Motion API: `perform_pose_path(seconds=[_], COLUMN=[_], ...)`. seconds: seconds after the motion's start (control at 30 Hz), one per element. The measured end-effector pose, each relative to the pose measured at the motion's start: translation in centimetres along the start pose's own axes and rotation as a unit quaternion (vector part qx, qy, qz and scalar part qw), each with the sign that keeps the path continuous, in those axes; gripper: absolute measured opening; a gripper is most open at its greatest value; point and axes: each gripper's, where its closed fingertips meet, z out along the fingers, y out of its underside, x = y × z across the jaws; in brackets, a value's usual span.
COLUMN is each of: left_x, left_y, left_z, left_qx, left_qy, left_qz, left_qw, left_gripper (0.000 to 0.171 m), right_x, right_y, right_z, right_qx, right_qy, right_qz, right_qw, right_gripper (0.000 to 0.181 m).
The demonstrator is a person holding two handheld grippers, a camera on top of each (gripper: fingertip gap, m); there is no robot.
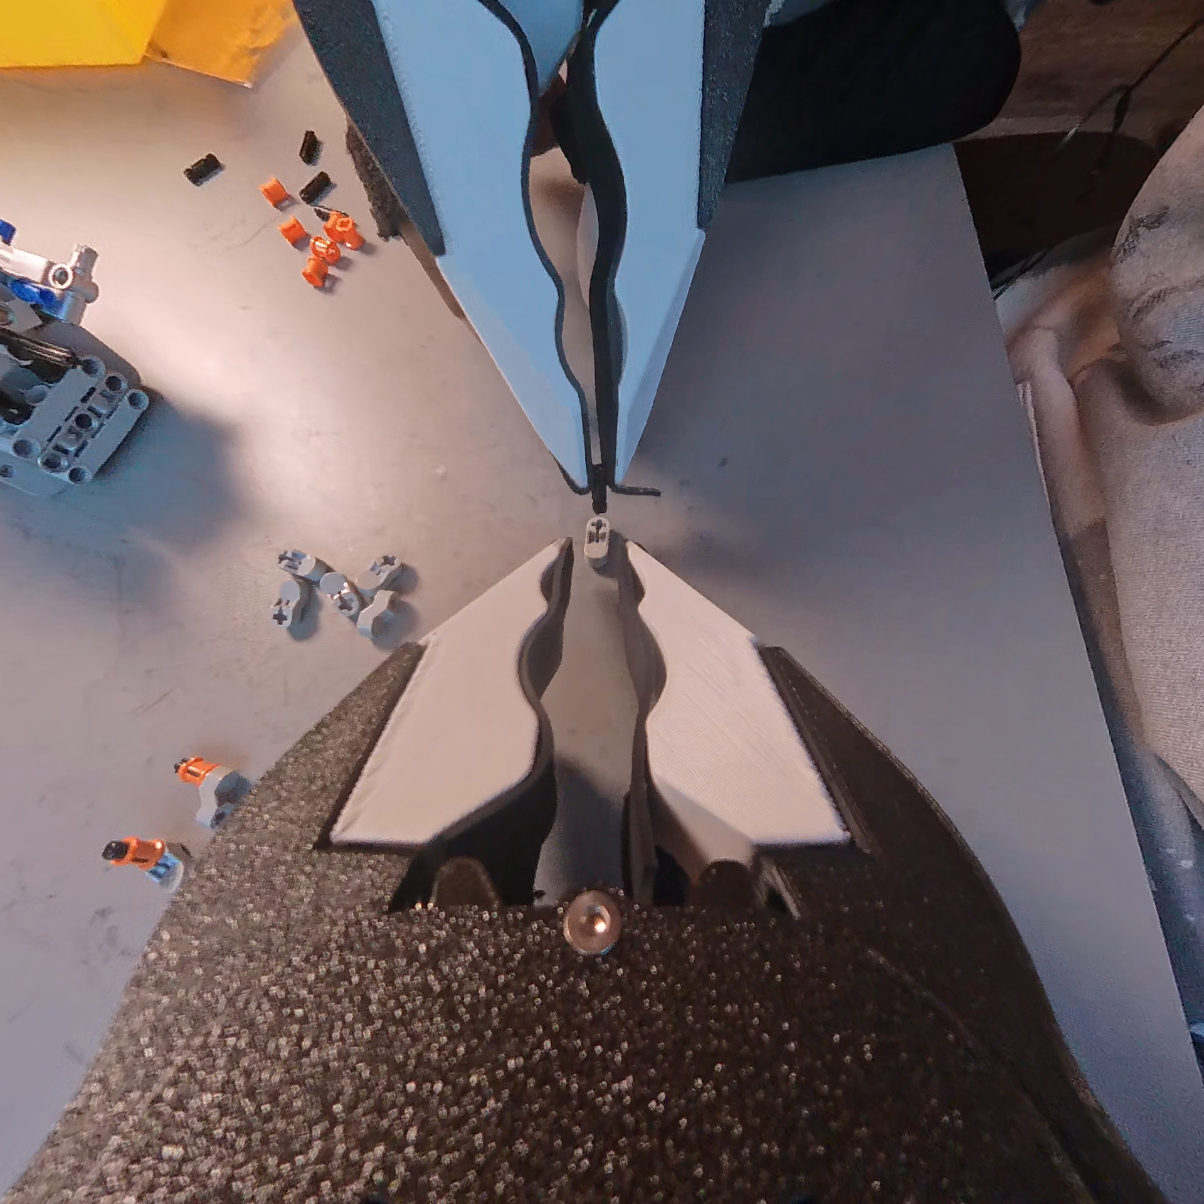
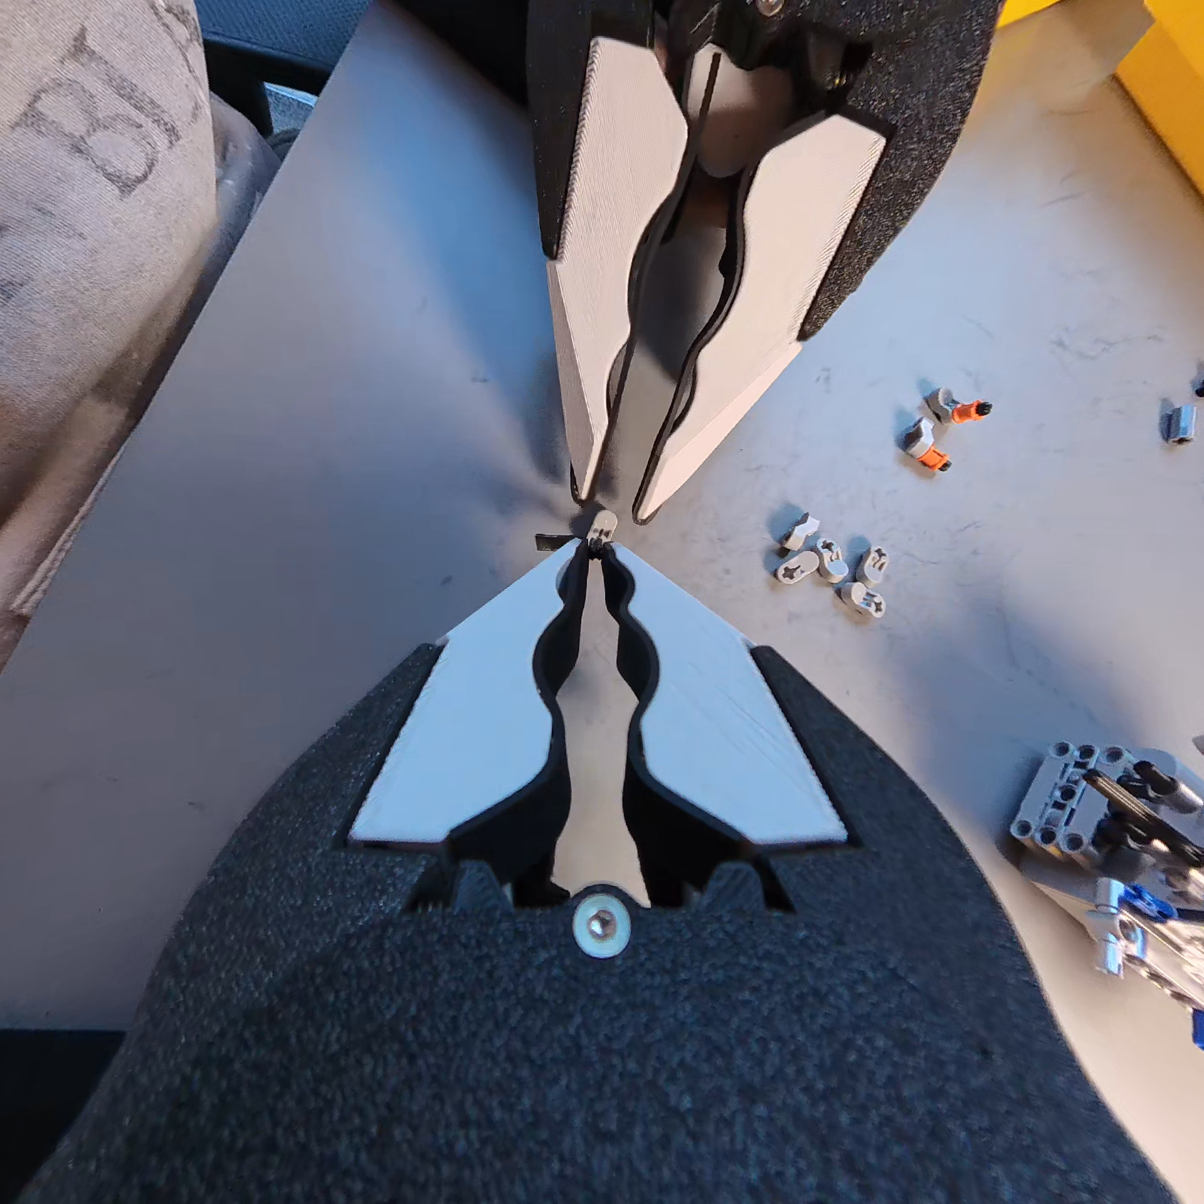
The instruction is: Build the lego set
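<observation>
**Two grippers meeting tip to tip above a grey table**

The left gripper (image 1: 596, 544) has its fingers slightly apart around a small grey connector (image 1: 595, 539). The right gripper (image 2: 594, 546) is clamped on a thin black axle pin (image 1: 598, 498), its tip just short of the connector. Loose grey connectors (image 1: 339, 589) lie nearby.

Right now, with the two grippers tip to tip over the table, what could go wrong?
The right gripper pinches the black pin only at the very tips of its jaws, so it could twist or slip when pressed. The grey connector sits between the left gripper's jaws with gaps visible beside it; if loosely held, it may be pushed aside or dropped among the loose grey pieces.
</observation>
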Motion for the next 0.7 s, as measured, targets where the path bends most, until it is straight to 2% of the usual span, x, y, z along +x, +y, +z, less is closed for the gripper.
perform_pose_path(seconds=[0.2, 0.7], left_x=[-0.2, -0.18], left_y=[0.54, 0.5], left_z=[0.67, 0.83], left_qx=[-0.023, -0.024], left_qy=[-0.002, 0.015], left_qz=[0.007, -0.004], left_qw=[1.0, 1.0], left_gripper=[0.007, 0.004], right_x=[-0.03, -0.07], right_y=[0.38, 0.48], right_z=[0.5, 0.68], right_qx=[-0.019, -0.066], right_qy=[-0.001, 0.014], right_qz=[-0.01, -0.051], right_qw=[1.0, 0.996], right_gripper=[0.003, 0.002])
